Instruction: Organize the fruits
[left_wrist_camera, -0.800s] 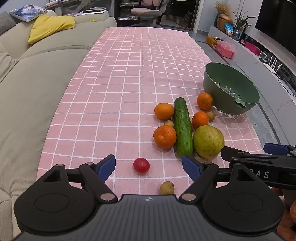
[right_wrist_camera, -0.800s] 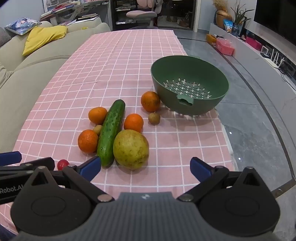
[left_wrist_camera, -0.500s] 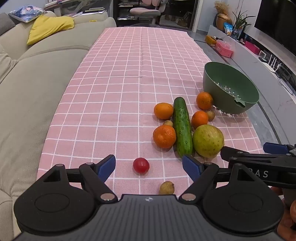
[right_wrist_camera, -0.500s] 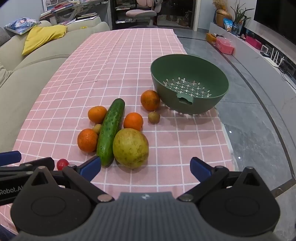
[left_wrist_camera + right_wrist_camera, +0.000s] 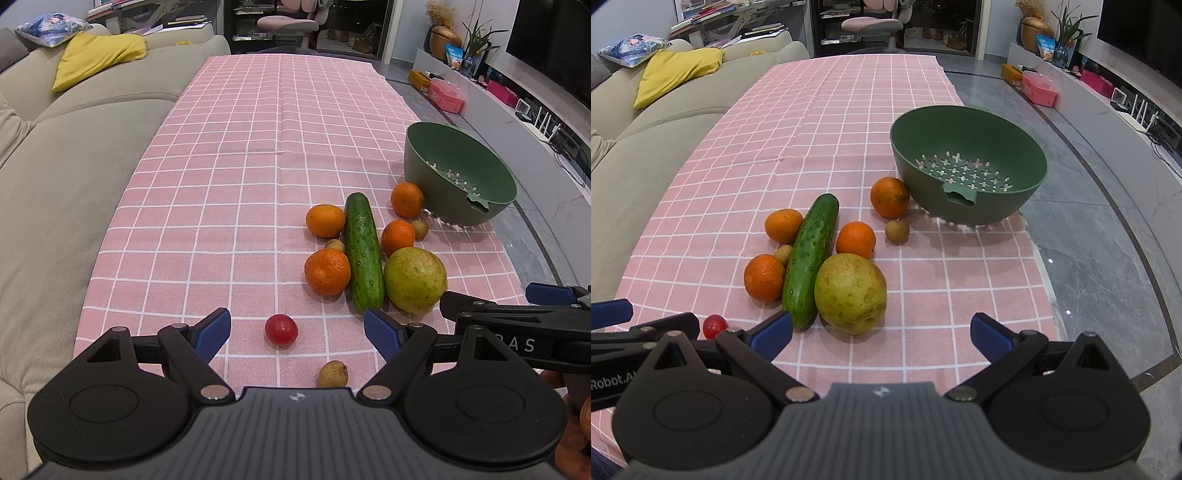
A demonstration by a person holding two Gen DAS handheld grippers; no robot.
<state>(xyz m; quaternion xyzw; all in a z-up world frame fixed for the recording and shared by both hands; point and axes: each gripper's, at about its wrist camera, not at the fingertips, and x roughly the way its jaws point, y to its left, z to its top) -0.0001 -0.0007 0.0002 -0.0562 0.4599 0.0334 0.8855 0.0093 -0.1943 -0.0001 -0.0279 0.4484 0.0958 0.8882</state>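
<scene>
- At the far left a beige sofa (image 5: 66, 177) runs along the table, with a yellow cushion (image 5: 98, 55) lying on its back.
- A pink checked tablecloth (image 5: 240, 166) covers the table, and all the fruit sits near its close right part.
- My left gripper (image 5: 297, 330) hangs above the near edge of the cloth, its blue fingers spread wide with nothing between them but air.
- A small red tomato (image 5: 281, 329) lies on the cloth below that gap, and a little brown fruit (image 5: 333, 373) lies just nearer to me.
- Further on, two oranges (image 5: 327, 271) lie on the left of a cucumber (image 5: 363, 251), a small brown fruit between them.
- The cucumber lies lengthwise, pointing away from me.
- On its right sits a large yellow-green pear (image 5: 850, 292), touching the cucumber, with another orange (image 5: 856, 240) just behind it.
- My right gripper (image 5: 881, 332) hovers over the cloth just this side of the pear, fingers wide apart and holding nothing.
- A fourth orange (image 5: 889, 196) rests against the green colander (image 5: 1030, 162), which stands empty and upright at the right edge of the cloth.
- Right of the table, grey floor (image 5: 1100, 251).
</scene>
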